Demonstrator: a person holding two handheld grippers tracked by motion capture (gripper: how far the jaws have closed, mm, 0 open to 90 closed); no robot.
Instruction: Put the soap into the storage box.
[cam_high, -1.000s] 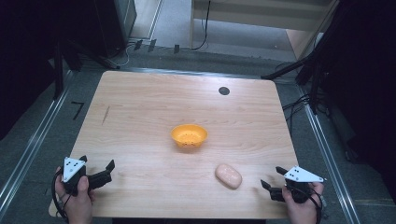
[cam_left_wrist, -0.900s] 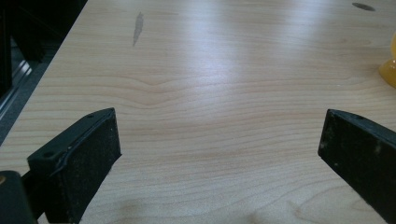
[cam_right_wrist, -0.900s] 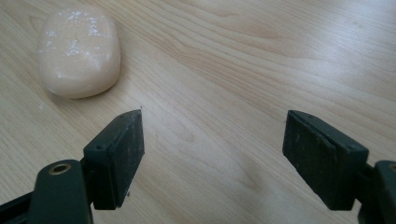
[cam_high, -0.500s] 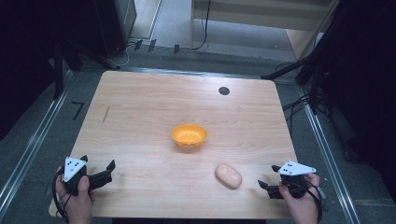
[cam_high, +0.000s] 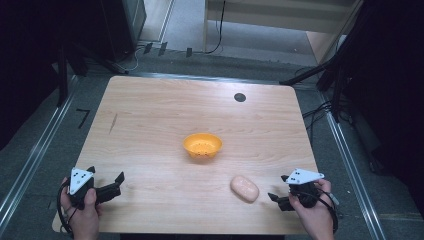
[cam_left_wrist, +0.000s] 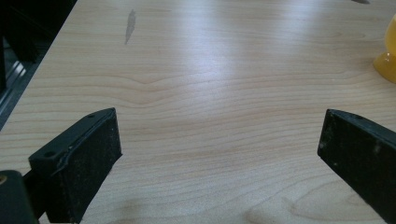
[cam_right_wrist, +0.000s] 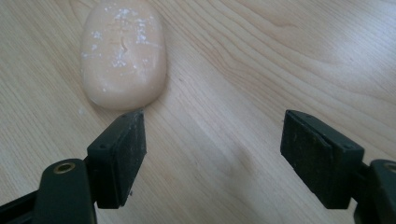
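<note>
**Right gripper near the soap, nothing held**

The soap (cam_high: 244, 188), a pale peach oval bar, lies flat on the table (cam_high: 165, 115), lower right of centre in the high view. In the right gripper view it sits at the upper left (cam_right_wrist: 123, 53), just beyond the left jaw's tip and outside the gap.

The right gripper (cam_high: 281, 190) is just right of the soap, at the lower right of the high view. Its jaws have just been closing a little, yet stand apart with only bare wood between them (cam_right_wrist: 212, 156).

The left gripper (cam_high: 116, 183), at the lower left, has its jaws spread wide over bare table (cam_left_wrist: 219, 154), holding nothing.

An orange bowl (cam_high: 202, 145) stands at the frame's centre, above and left of the soap, apart from it.
</note>
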